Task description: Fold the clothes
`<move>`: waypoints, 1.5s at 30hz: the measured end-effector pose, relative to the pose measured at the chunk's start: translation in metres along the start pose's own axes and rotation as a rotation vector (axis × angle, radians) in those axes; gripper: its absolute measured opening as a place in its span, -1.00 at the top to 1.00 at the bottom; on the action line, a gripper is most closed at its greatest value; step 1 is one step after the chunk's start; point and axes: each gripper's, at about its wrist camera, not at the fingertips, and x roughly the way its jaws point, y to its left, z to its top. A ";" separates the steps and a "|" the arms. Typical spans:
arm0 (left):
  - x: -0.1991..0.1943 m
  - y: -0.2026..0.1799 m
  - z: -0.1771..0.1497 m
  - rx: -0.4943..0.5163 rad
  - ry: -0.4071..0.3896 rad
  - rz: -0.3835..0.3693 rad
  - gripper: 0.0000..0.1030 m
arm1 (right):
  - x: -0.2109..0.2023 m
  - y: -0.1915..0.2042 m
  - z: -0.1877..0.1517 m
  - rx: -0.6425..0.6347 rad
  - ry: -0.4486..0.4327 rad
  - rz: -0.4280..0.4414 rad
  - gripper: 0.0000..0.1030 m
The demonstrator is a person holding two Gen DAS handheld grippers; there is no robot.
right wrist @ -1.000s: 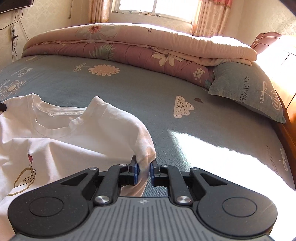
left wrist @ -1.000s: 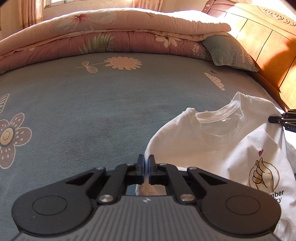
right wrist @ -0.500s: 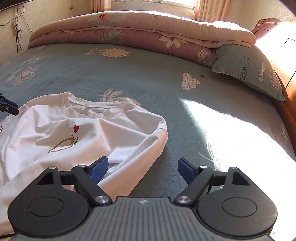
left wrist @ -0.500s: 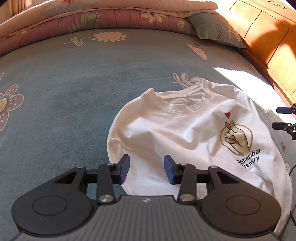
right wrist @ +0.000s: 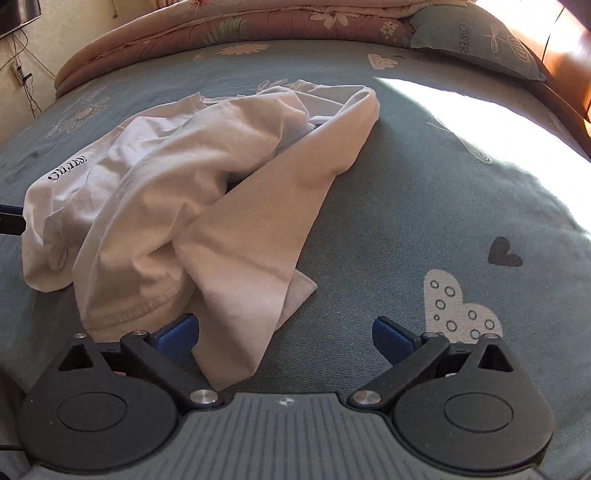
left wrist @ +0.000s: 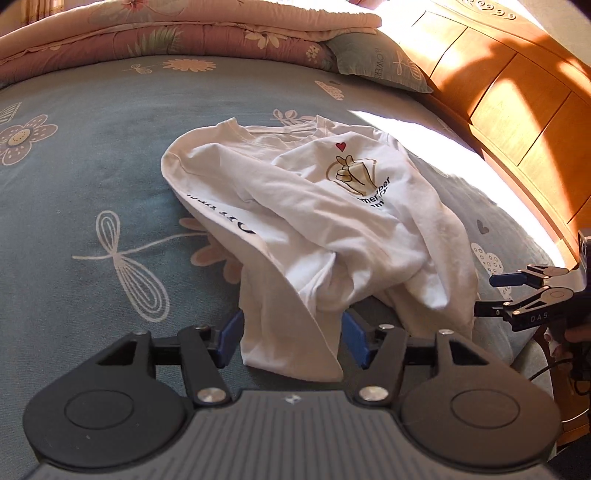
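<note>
The white T-shirt is seen crumpled at frame centre on the blue bedsheet. The left gripper and right gripper have just been opened; fabric lies loose between both jaws, unpressed.

The T-shirt lies crumpled near the middle of the bed. The folded quilt lies along the far edge, the pillow in the far right corner against the headboard.
</note>
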 end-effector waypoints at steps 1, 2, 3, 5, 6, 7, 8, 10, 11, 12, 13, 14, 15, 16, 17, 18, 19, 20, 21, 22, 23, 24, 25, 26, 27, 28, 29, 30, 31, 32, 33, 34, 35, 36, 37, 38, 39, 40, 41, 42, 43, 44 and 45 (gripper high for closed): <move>0.000 -0.004 -0.006 -0.001 0.000 0.000 -0.19 | -0.001 0.004 -0.007 0.012 0.002 0.000 -1.00; 0.002 -0.008 -0.011 0.000 -0.005 0.018 -0.19 | -0.001 0.009 -0.012 0.018 0.003 -0.004 -1.00; 0.003 -0.011 -0.015 0.001 -0.010 0.036 -0.19 | -0.001 0.013 -0.018 0.024 0.005 -0.009 -1.00; 0.008 -0.015 -0.020 -0.017 -0.015 0.070 -0.19 | -0.002 0.019 -0.027 0.027 0.012 -0.007 -1.00; 0.011 -0.015 -0.021 -0.032 -0.016 0.083 -0.19 | -0.002 0.021 -0.031 0.028 0.016 -0.004 -1.00; 0.015 -0.015 -0.022 -0.052 -0.016 0.091 -0.19 | -0.003 0.023 -0.035 0.028 0.020 -0.001 -1.00; 0.020 -0.014 -0.022 -0.067 -0.014 0.100 -0.19 | -0.003 0.025 -0.037 0.029 0.021 0.000 -1.00; 0.030 -0.015 -0.022 -0.082 -0.003 0.127 -0.19 | -0.007 0.025 -0.040 0.035 0.015 0.000 -1.00; 0.034 -0.016 -0.022 -0.086 0.006 0.148 -0.19 | -0.009 0.024 -0.039 0.039 0.009 -0.001 -1.00; 0.039 -0.017 -0.022 -0.082 0.021 0.185 -0.19 | -0.011 0.023 -0.039 0.043 0.000 -0.005 -1.00; 0.042 -0.017 -0.022 -0.076 0.033 0.219 -0.19 | -0.013 0.021 -0.038 0.047 -0.008 -0.007 -1.00; 0.041 -0.017 -0.022 -0.065 0.039 0.251 -0.19 | -0.015 0.020 -0.037 0.050 -0.018 -0.009 -1.00; 0.041 -0.016 -0.022 -0.054 0.044 0.282 -0.20 | -0.018 0.019 -0.037 0.052 -0.028 -0.010 -1.00; 0.040 -0.015 -0.023 -0.047 0.047 0.313 -0.20 | -0.021 0.018 -0.036 0.054 -0.037 -0.012 -1.00; 0.037 -0.011 -0.023 -0.047 0.048 0.346 -0.20 | -0.022 0.017 -0.036 0.055 -0.044 -0.014 -1.00; 0.034 -0.006 -0.023 -0.047 0.048 0.379 -0.21 | -0.024 0.016 -0.036 0.057 -0.050 -0.017 -1.00; 0.032 -0.002 -0.022 -0.048 0.049 0.411 -0.22 | -0.024 0.015 -0.036 0.061 -0.053 -0.019 -1.00; 0.030 0.002 -0.021 -0.057 0.052 0.426 -0.23 | -0.023 0.014 -0.035 0.065 -0.056 -0.021 -1.00; 0.029 0.004 -0.019 -0.072 0.050 0.417 -0.21 | -0.023 0.013 -0.035 0.070 -0.059 -0.021 -1.00; 0.028 0.006 -0.018 -0.086 0.048 0.408 -0.20 | -0.022 0.012 -0.034 0.076 -0.060 -0.019 -1.00; 0.029 0.007 -0.017 -0.096 0.048 0.394 -0.20 | -0.021 0.012 -0.034 0.080 -0.062 -0.015 -1.00; 0.032 0.004 -0.016 -0.098 0.051 0.370 -0.21 | -0.020 0.013 -0.033 0.083 -0.064 -0.011 -1.00; 0.036 0.001 -0.015 -0.092 0.057 0.360 -0.21 | -0.020 0.013 -0.033 0.083 -0.066 -0.008 -1.00; 0.043 -0.003 -0.016 -0.071 0.070 0.378 -0.21 | -0.019 0.014 -0.033 0.082 -0.067 -0.007 -1.00; 0.049 -0.007 -0.016 -0.051 0.083 0.395 -0.21 | -0.019 0.016 -0.032 0.080 -0.066 -0.007 -1.00; 0.054 -0.010 -0.016 -0.031 0.088 0.413 -0.23 | -0.019 0.017 -0.032 0.076 -0.065 -0.009 -1.00; 0.056 -0.010 -0.017 -0.015 0.080 0.434 -0.27 | -0.019 0.017 -0.032 0.073 -0.065 -0.011 -1.00; 0.057 -0.009 -0.017 0.000 0.072 0.458 -0.28 | -0.020 0.017 -0.032 0.069 -0.065 -0.013 -1.00; 0.054 -0.006 -0.016 0.012 0.066 0.488 -0.28 | -0.021 0.017 -0.032 0.065 -0.066 -0.018 -1.00; 0.052 -0.003 -0.015 0.025 0.059 0.518 -0.27 | -0.021 0.017 -0.033 0.063 -0.068 -0.025 -1.00; 0.049 0.001 -0.013 0.036 0.054 0.544 -0.28 | -0.022 0.016 -0.033 0.062 -0.069 -0.032 -1.00; 0.046 0.006 -0.011 0.045 0.052 0.564 -0.28 | -0.022 0.015 -0.033 0.063 -0.070 -0.037 -1.00; 0.043 0.012 -0.009 0.051 0.050 0.586 -0.27 | -0.021 0.014 -0.032 0.068 -0.069 -0.042 -1.00; 0.040 0.020 -0.006 0.051 0.049 0.609 -0.27 | -0.020 0.013 -0.032 0.072 -0.069 -0.047 -1.00; 0.037 0.027 -0.003 0.051 0.047 0.629 -0.27 | -0.019 0.012 -0.031 0.076 -0.068 -0.049 -1.00; 0.035 0.034 0.000 0.051 0.045 0.651 -0.27 | -0.018 0.012 -0.031 0.077 -0.067 -0.050 -1.00; 0.033 0.041 0.004 0.052 0.045 0.674 -0.27 | -0.017 0.013 -0.031 0.077 -0.066 -0.051 -1.00; 0.031 0.050 0.007 0.050 0.045 0.696 -0.27 | -0.016 0.014 -0.030 0.075 -0.064 -0.051 -1.00; 0.029 0.058 0.010 0.049 0.044 0.717 -0.27 | -0.016 0.014 -0.029 0.069 -0.062 -0.052 -1.00; 0.028 0.066 0.014 0.047 0.044 0.739 -0.27 | -0.015 0.015 -0.029 0.064 -0.060 -0.054 -1.00; 0.026 0.075 0.017 0.042 0.046 0.759 -0.27 | -0.015 0.016 -0.028 0.061 -0.058 -0.057 -1.00; 0.025 0.084 0.021 0.032 0.048 0.772 -0.27 | -0.014 0.016 -0.028 0.060 -0.058 -0.060 -1.00; 0.024 0.094 0.024 0.020 0.053 0.780 -0.27 | -0.014 0.016 -0.027 0.060 -0.056 -0.063 -1.00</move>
